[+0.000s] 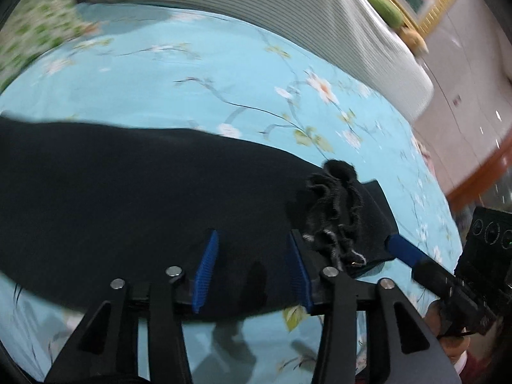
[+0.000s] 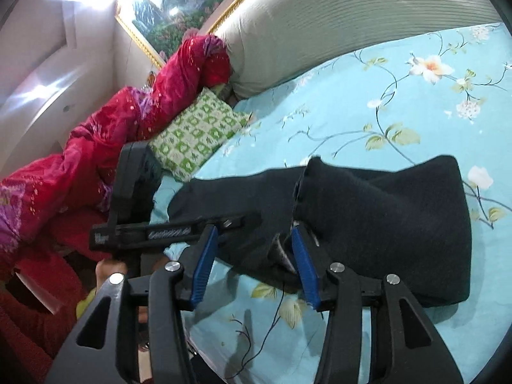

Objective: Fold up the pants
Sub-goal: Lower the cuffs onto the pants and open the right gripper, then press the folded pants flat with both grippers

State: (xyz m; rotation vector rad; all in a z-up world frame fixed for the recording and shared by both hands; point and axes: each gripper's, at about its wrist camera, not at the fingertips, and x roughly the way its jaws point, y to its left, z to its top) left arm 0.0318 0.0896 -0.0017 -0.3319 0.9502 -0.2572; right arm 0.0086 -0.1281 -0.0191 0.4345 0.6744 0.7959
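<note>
Pants (image 1: 128,192) lie flat on the blue bed (image 1: 192,73). My left gripper (image 1: 252,275) hangs over them, jaws apart, holding nothing. My right gripper (image 2: 256,265) has its jaws apart too, around a loose edge.

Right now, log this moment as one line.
left gripper: open | right gripper: open | black pants: folded over, on floral bedsheet

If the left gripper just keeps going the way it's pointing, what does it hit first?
Most likely the black pants: the left gripper angles down with its open fingers just over the dark cloth, which fills the line ahead. Depth is hard to judge.
</note>
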